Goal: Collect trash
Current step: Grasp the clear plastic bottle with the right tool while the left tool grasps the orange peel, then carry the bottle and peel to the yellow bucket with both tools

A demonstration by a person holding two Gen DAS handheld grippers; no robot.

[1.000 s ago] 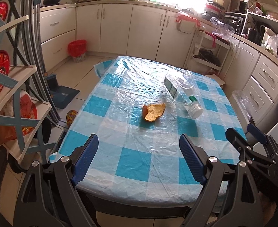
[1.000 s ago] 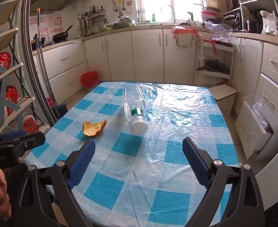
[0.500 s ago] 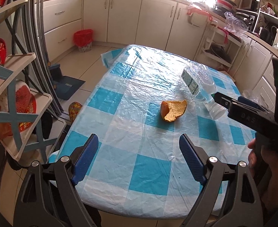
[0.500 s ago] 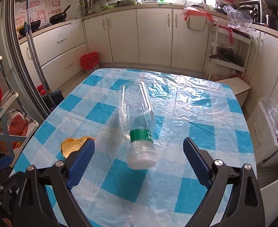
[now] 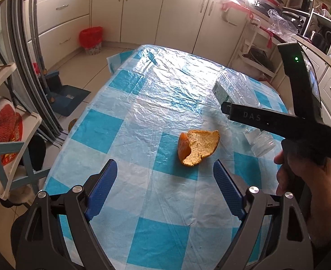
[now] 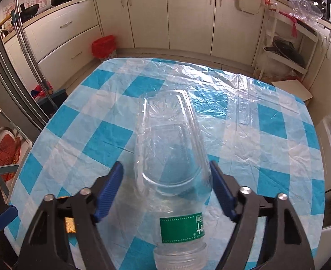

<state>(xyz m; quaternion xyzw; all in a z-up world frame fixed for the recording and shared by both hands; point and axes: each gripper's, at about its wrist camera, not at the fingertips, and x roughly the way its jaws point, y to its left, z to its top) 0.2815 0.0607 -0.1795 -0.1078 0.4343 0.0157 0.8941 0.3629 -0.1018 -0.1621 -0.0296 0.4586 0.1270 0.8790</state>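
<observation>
An orange peel [image 5: 198, 149] lies on the blue-and-white checked tablecloth [image 5: 129, 121], just ahead of my open left gripper [image 5: 165, 180], a little right of centre between the pads. A clear plastic bottle [image 6: 172, 168] with a green label lies on its side, cap towards me. My right gripper [image 6: 166, 182] is open with its blue pads [image 6: 110, 186] on either side of the bottle's body; the right pad looks close to or touching it. In the left wrist view the bottle [image 5: 237, 90] is partly hidden behind the right gripper's body [image 5: 278, 121].
A red bin [image 5: 91, 37] stands on the floor by the far cabinets; it also shows in the right wrist view [image 6: 104, 46]. A shelf rack [image 5: 5, 135] stands left of the table. A blue dustpan [image 5: 64, 94] lies on the floor. Cabinets ring the room.
Both grippers moved forward over the table. The right gripper came down around the bottle, and the left closed in on the orange peel. Both stay open.
</observation>
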